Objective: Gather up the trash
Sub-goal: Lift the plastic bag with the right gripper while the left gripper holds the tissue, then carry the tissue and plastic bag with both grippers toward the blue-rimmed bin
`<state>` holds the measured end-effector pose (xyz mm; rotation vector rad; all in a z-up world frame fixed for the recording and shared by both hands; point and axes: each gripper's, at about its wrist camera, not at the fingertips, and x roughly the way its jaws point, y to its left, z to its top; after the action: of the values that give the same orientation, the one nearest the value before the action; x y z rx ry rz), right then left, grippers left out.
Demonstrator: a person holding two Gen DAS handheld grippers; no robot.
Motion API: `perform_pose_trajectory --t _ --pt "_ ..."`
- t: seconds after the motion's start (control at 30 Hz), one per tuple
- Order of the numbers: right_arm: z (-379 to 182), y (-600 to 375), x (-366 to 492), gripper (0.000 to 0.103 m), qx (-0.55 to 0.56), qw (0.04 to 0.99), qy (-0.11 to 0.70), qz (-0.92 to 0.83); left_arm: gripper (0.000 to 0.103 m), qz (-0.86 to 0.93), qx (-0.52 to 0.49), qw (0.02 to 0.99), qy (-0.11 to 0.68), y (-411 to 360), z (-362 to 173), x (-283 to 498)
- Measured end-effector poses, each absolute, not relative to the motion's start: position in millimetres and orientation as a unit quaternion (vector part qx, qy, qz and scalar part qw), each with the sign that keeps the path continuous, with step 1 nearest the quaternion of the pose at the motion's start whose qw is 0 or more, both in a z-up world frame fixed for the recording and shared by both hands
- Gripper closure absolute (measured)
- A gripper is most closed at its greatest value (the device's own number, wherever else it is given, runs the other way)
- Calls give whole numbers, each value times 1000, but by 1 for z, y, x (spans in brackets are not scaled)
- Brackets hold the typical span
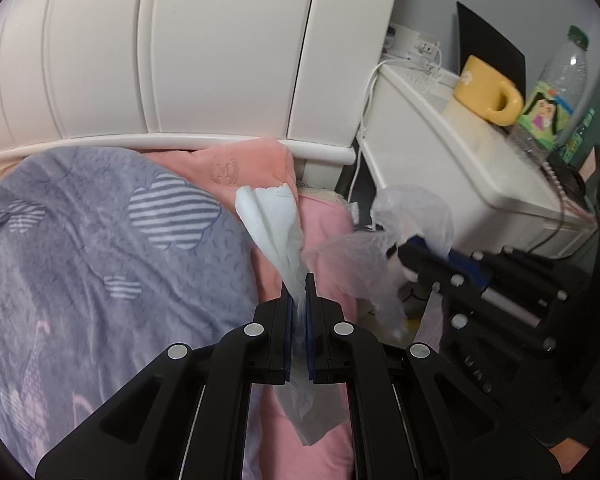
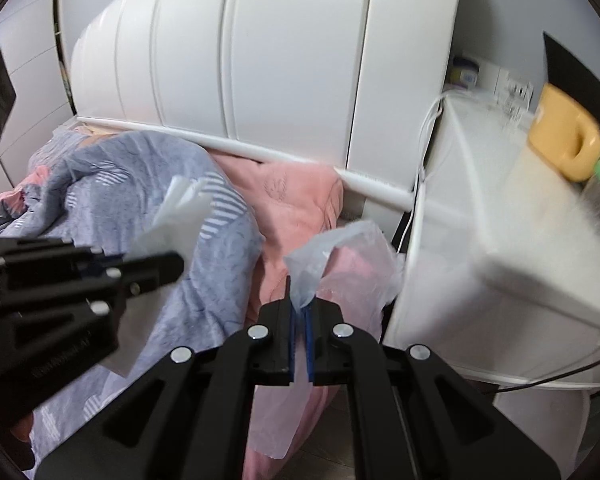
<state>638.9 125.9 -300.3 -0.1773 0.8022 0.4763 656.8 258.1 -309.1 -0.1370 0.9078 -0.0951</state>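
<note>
My left gripper (image 1: 299,284) is shut on a crumpled white tissue (image 1: 274,222), held above the bed; its tail hangs below the jaws. The tissue also shows in the right wrist view (image 2: 180,216), with the left gripper (image 2: 168,266) at the left. My right gripper (image 2: 299,292) is shut on the edge of a thin clear plastic bag (image 2: 352,256), which hangs beside the bed's edge. In the left wrist view the bag (image 1: 380,252) and the right gripper (image 1: 424,250) are just right of the tissue.
A grey-blue cloud-print duvet (image 1: 100,248) and a pink blanket (image 1: 240,164) cover the bed under a white headboard (image 1: 180,48). A white nightstand (image 1: 440,168) on the right carries a yellow mug (image 1: 486,90), a plastic bottle (image 1: 564,68), a green carton and cables.
</note>
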Motion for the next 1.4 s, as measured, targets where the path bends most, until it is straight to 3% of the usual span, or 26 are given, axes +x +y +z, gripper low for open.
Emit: perform_pose_trajectory --t 0.47,0.97,1.4 --pt "-223 98 580 97 -101 892 353 263 99 -33 -77 906 415 238 -233 580" --pt "-177 76 513 97 -121 883 330 311 99 -34 -86 913 397 206 -198 502" --pt "-140 76 377 97 -110 916 310 231 99 -107 -40 921 373 207 -173 371"
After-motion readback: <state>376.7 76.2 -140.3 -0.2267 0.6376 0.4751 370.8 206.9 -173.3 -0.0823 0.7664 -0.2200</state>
